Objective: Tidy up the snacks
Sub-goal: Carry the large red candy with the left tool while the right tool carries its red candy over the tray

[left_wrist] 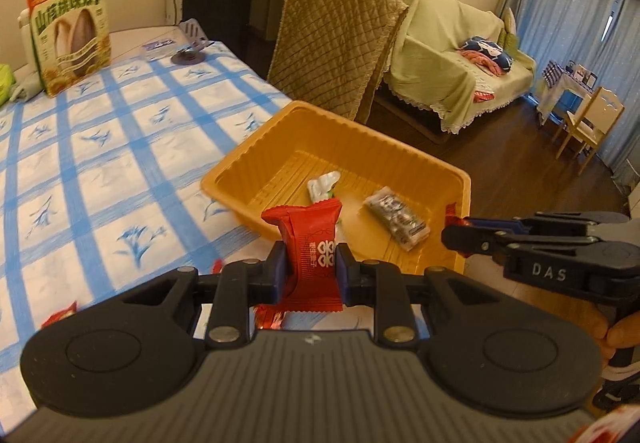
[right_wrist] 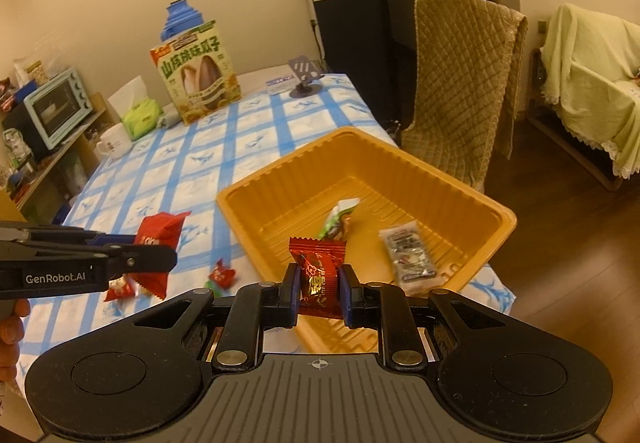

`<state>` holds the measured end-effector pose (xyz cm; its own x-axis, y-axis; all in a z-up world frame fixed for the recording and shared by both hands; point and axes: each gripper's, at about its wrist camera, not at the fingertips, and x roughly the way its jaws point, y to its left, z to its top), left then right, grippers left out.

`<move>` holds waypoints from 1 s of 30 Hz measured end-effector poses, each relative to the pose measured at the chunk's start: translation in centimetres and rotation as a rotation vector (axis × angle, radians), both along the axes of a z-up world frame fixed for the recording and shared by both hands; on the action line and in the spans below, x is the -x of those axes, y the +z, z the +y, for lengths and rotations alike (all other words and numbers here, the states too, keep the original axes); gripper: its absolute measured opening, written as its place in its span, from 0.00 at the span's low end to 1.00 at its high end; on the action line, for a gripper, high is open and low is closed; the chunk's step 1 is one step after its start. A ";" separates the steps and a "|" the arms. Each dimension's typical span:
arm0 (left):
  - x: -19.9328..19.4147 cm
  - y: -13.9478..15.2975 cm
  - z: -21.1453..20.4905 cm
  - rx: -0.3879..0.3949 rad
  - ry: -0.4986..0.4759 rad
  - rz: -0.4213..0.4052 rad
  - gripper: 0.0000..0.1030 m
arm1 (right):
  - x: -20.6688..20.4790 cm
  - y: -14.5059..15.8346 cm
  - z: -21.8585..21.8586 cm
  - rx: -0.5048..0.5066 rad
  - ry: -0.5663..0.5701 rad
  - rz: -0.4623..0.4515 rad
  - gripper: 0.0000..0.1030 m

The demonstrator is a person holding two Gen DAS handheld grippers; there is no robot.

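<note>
The left gripper [left_wrist: 310, 270] is clamped on a red snack packet [left_wrist: 310, 243], which stands upright between the blue pads above the near part of the table [left_wrist: 120, 147]. From the right wrist view the same gripper [right_wrist: 154, 255] comes in from the left edge with the red packet [right_wrist: 160, 239] pinched at its tip, above the blue-checked cloth and to the left of the tray. The right gripper [right_wrist: 319, 279] is clenched on a smaller dark-red candy wrapper [right_wrist: 319, 275] with gold print, held over the near rim of the orange tray [right_wrist: 400, 159]. In the left wrist view that gripper [left_wrist: 460, 237] reaches in from the right, a bit of red wrapper showing at its tip by the tray's near right corner.

Loose on the cloth near the table's near edge lie more small red sweets [right_wrist: 222, 275], one beside the left gripper [right_wrist: 120, 289].

The orange tray [left_wrist: 248, 163] sits at the table's right edge, close to the near corner. Inside it lie a white and green packet [right_wrist: 338, 221] toward the middle and a grey, clear-wrapped bar [right_wrist: 410, 255] toward the right wall.

At the table's far left stand a green sunflower-seed box [right_wrist: 198, 79], a blue jug [right_wrist: 180, 17] behind it, a green tissue pack [right_wrist: 140, 115] and a white mug [right_wrist: 114, 143]. A phone stand [right_wrist: 306, 79] is at the far edge. Beyond the right edge stands a chair with a quilted cover [right_wrist: 460, 83].
</note>
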<state>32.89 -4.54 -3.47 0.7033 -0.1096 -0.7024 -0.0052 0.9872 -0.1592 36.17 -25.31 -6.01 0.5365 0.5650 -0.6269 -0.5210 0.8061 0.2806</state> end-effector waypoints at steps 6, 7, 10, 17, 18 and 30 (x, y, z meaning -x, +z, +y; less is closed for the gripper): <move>-3.3 0.1 -0.7 -0.018 -0.012 -0.005 0.22 | -2.4 -0.2 -0.1 -0.011 -0.019 0.012 0.20; -3.8 0.1 -0.7 -0.022 -0.011 -0.004 0.22 | -2.8 -0.3 0.0 -0.013 -0.022 0.016 0.20; -5.6 -0.1 -0.7 -0.034 -0.006 0.001 0.22 | -4.2 -0.6 0.3 -0.013 -0.029 0.023 0.20; -9.1 -1.3 -0.5 -0.060 -0.001 0.025 0.22 | -7.1 -2.0 1.3 0.006 -0.043 0.066 0.20; -9.6 -1.6 -0.4 -0.062 -0.002 0.033 0.22 | -7.5 -2.3 1.5 0.010 -0.047 0.075 0.20; -13.0 -4.5 -0.1 -0.078 -0.020 0.096 0.22 | -9.2 -3.9 2.0 0.031 -0.065 0.115 0.20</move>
<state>45.88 -4.62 -7.98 0.6308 -0.0656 -0.7732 0.0034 0.9966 -0.0817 45.42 -23.31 -9.88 0.4953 0.5103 -0.7031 -0.4332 0.8466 0.3093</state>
